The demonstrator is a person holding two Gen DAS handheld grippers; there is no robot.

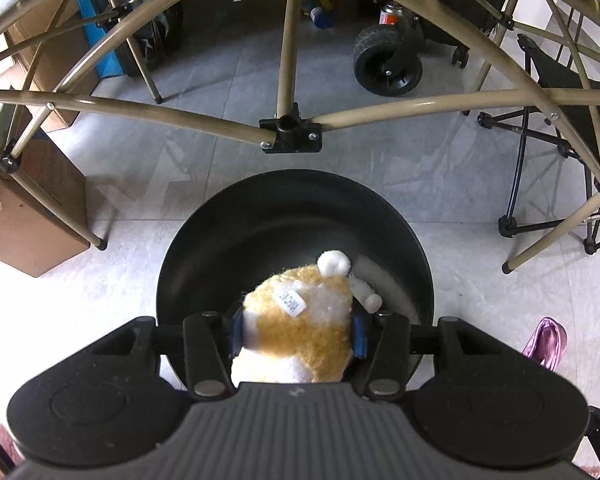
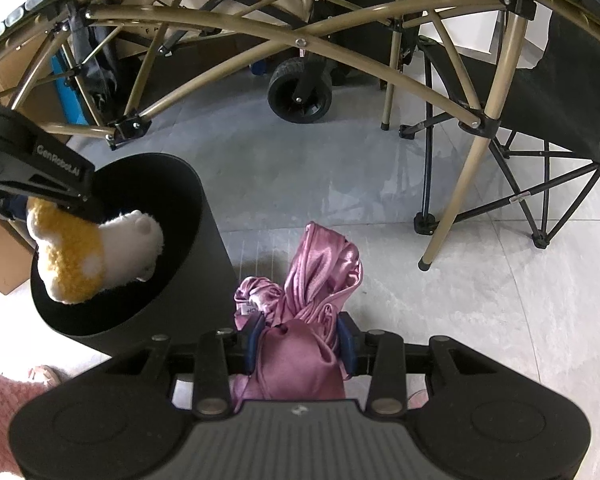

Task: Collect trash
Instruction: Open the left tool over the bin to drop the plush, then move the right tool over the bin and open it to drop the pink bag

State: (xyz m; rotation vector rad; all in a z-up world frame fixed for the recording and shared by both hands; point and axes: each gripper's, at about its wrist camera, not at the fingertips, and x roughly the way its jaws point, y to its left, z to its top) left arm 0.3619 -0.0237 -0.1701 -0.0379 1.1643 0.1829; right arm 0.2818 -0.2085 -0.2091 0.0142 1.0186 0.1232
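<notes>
My left gripper (image 1: 298, 334) is shut on an orange-and-white plush toy (image 1: 300, 320), which hangs over the mouth of a round black bin (image 1: 260, 216). From the right wrist view, the plush toy (image 2: 96, 256) dangles above the opening of the bin (image 2: 204, 280), with the left gripper (image 2: 40, 200) pinching its upper end. My right gripper (image 2: 300, 344) is shut on a bunched pink satin cloth (image 2: 312, 280), held just right of the bin above the floor. A corner of the pink cloth (image 1: 546, 342) shows at the right edge of the left wrist view.
A tan metal folding-table frame (image 1: 288, 132) spans overhead and behind the bin. A black folding chair (image 2: 540, 120) stands at the right. A wagon wheel (image 1: 388, 64) sits at the back, cardboard boxes (image 1: 28, 216) at the left. The floor is pale grey tile (image 2: 440, 300).
</notes>
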